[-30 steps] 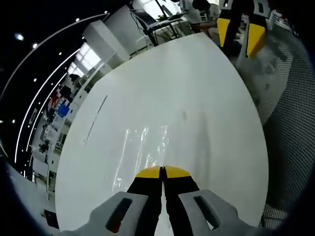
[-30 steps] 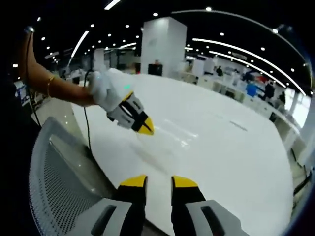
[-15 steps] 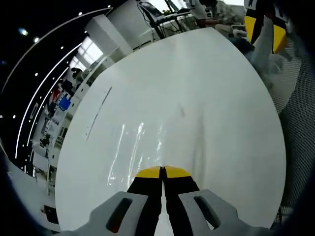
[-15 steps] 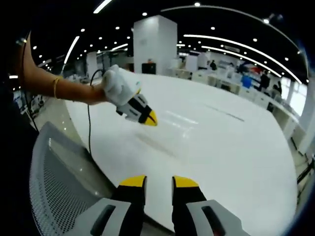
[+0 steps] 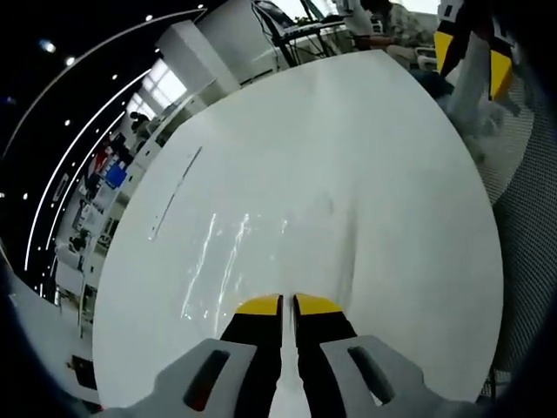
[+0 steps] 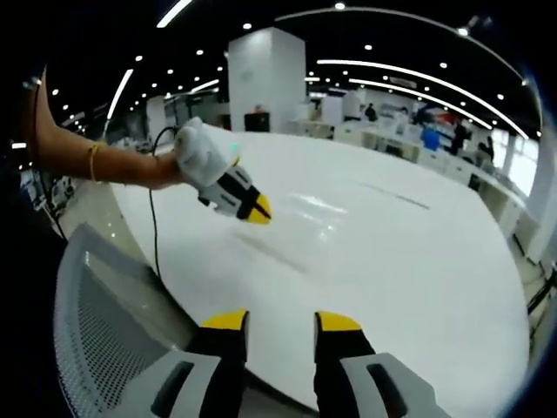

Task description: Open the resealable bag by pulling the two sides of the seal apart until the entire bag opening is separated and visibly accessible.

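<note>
A clear resealable bag (image 5: 235,257) lies flat on the white table (image 5: 392,174), marked mostly by glints of light. In the left gripper view my left gripper (image 5: 287,302) sits just at the bag's near edge, its yellow-tipped jaws parted by a narrow slit with nothing seen between them. The right gripper view has the same left gripper (image 6: 254,212) hovering low over the table beside the bag's glare (image 6: 318,209). My right gripper (image 6: 283,320) stands open and empty over the table's near rim, well away from the bag. It also appears far off as the right gripper (image 5: 473,57).
A grey mesh chair (image 6: 104,296) stands against the table's edge below my right gripper. A person's hand (image 6: 187,148) with a bracelet holds the left gripper, and a cable hangs from it. Desks and a white pillar (image 6: 265,74) stand beyond the table.
My left jaws, pressed together before, now have a thin gap. The right jaws have spread slightly wider. Both views shifted a little with the hands; the bag stays flat.
</note>
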### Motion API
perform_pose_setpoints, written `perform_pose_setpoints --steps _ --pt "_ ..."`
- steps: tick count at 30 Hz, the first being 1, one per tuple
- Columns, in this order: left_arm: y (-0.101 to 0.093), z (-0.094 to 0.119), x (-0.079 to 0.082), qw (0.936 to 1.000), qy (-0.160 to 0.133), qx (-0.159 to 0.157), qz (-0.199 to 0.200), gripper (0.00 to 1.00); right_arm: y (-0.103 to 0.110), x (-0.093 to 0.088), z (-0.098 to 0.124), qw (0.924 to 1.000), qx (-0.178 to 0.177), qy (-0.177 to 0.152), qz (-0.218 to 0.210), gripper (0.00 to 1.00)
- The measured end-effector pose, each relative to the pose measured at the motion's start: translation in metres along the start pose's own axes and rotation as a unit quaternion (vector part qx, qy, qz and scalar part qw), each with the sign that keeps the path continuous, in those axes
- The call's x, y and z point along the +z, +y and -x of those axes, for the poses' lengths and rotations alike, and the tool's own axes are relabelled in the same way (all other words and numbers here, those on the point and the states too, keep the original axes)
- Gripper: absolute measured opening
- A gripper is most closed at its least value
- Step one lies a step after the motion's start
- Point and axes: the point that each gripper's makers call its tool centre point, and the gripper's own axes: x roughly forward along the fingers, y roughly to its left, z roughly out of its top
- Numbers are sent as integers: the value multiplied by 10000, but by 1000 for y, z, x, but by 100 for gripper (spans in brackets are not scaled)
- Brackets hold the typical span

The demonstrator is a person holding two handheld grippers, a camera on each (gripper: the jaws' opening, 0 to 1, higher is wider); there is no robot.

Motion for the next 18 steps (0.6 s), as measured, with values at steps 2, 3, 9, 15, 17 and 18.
perform_pose_setpoints --steps 2,3,9,15,17,18 --pt "-1 2 2 10000 -37 -11 33 6 -1 -2 0 10000 -24 43 -70 34" --pt "-1 3 2 10000 -47 -11 37 8 -2 -2 0 9999 -38 57 -76 37" --pt "-5 11 8 9995 -215 22 213 13 -4 -4 2 9998 -73 94 -138 46" --pt "-11 23 9 9990 -322 4 307 21 -4 -5 3 9998 -81 59 -164 52" --pt "-13 28 9 9987 -361 -8 346 26 -4 -4 2 9998 -100 23 -170 54" --pt "-14 32 9 9984 -404 -5 389 27 -4 -4 2 9998 -101 -1 -173 56"
